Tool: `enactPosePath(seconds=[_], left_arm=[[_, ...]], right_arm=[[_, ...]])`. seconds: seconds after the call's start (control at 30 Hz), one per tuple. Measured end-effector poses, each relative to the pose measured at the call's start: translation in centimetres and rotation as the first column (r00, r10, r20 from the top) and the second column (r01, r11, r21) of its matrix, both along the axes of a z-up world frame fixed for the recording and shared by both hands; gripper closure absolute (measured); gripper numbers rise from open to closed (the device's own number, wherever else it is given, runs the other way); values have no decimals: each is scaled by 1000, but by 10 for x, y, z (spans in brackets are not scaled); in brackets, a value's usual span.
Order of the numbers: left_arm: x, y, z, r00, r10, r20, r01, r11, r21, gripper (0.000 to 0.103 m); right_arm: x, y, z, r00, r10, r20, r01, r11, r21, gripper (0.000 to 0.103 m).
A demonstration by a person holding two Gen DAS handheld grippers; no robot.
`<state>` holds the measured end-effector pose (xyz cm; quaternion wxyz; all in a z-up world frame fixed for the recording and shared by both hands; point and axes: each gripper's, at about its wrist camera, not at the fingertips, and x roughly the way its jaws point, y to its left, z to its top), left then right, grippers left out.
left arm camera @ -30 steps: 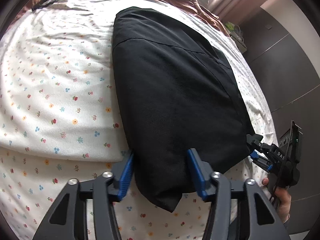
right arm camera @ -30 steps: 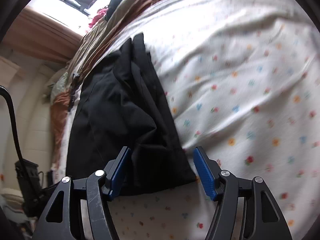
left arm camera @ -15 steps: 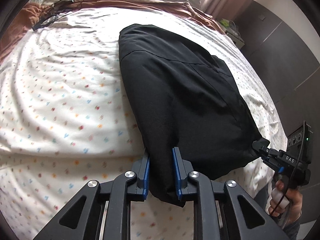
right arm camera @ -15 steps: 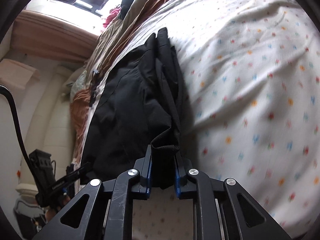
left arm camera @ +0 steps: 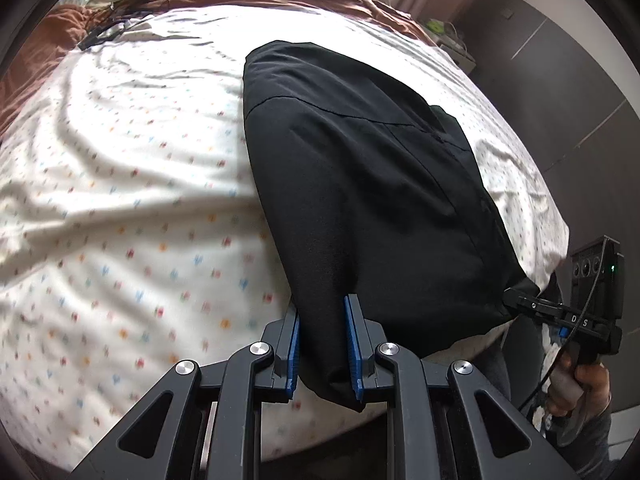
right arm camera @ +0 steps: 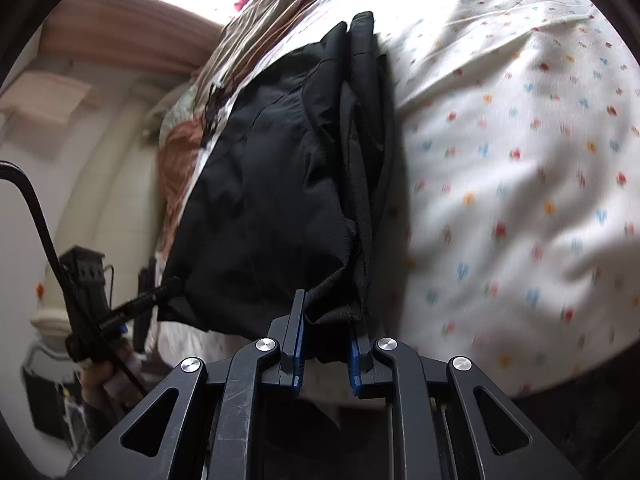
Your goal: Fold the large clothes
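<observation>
Bed (left arm camera: 120, 208) with a white flower-print sheet; brown blanket (left arm camera: 48, 52) bunched at the far end, a cable (left arm camera: 120, 12) lying on it.

Black garment (left arm camera: 360, 184) lies lengthwise on the sheet, partly folded, its near edge drawn to the bed's edge. In the right wrist view the garment (right arm camera: 272, 184) shows several stacked layers along its right side.

Left tongs (left arm camera: 322, 344): jaws narrow, blue pads pressed on the near left corner of the garment, cloth bunched between them and hanging a little below.

Right tongs (right arm camera: 325, 344): jaws narrow, clamped on a gathered fold at the near right corner of the garment.

Each tool shows in the other's view. From the left wrist, the right tongs (left arm camera: 516, 300) bite the garment's far corner, with a hand (left arm camera: 580, 380) on the grip. From the right wrist, the left tongs (right arm camera: 168, 286) grip the opposite corner, hand (right arm camera: 104, 380) below.

Sheet print is blurred in both views. Dark wall panels (left arm camera: 580, 80) stand right of the bed.
</observation>
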<state>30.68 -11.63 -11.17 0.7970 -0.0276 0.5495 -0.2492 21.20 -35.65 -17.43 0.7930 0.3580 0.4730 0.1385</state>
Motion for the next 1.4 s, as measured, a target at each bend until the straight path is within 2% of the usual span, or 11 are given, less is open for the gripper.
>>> enactPosePath(seconds=[0.17, 0.23, 0.33, 0.37, 0.4, 0.47, 0.5, 0.53, 0.77, 1.03, 1.4], left_arm=[[-23, 15, -2, 1000, -28, -2, 28, 999, -17, 82], [-25, 18, -6, 999, -38, -21, 38, 999, -24, 78], [-12, 26, -11, 996, -39, -83, 33, 997, -68, 74], [-10, 29, -12, 994, -34, -101, 25, 996, -91, 74], [-3, 35, -12, 993, -15, -119, 0, 992, -124, 70], [6, 40, -7, 994, 8, -106, -23, 989, -148, 59], [14, 42, -4, 995, 24, -93, -38, 987, -159, 48], [19, 44, -3, 995, 40, -87, -54, 985, -163, 42], [62, 46, -9, 990, 118, -83, -130, 978, -163, 42], [103, 43, -21, 978, 167, -126, -189, 962, -197, 42], [152, 21, -34, 972, 191, -138, -213, 962, -171, 42]], right_arm=[[-20, 7, -6, 1000, 20, -21, -19, 999, 38, 85], [-25, 9, -6, 999, 37, -14, -37, 999, 36, 79], [-21, 1, -4, 999, 38, -26, -37, 999, 20, 57], [-21, -4, -3, 999, 28, -24, -28, 999, 31, 43], [-22, -14, 0, 1000, 8, -9, -8, 999, 31, 31], [-20, -25, 7, 1000, -21, 15, 21, 1000, 13, 18], [-16, -31, 11, 999, -35, 26, 35, 999, 12, 17], [-11, -37, 13, 999, -41, 33, 40, 999, 18, 17], [41, -56, 14, 997, -52, 49, 50, 998, 38, 17], [103, -58, 4, 999, -18, 34, 16, 999, 48, 17], [159, -65, -19, 1000, 21, 16, -24, 986, 165, 17]])
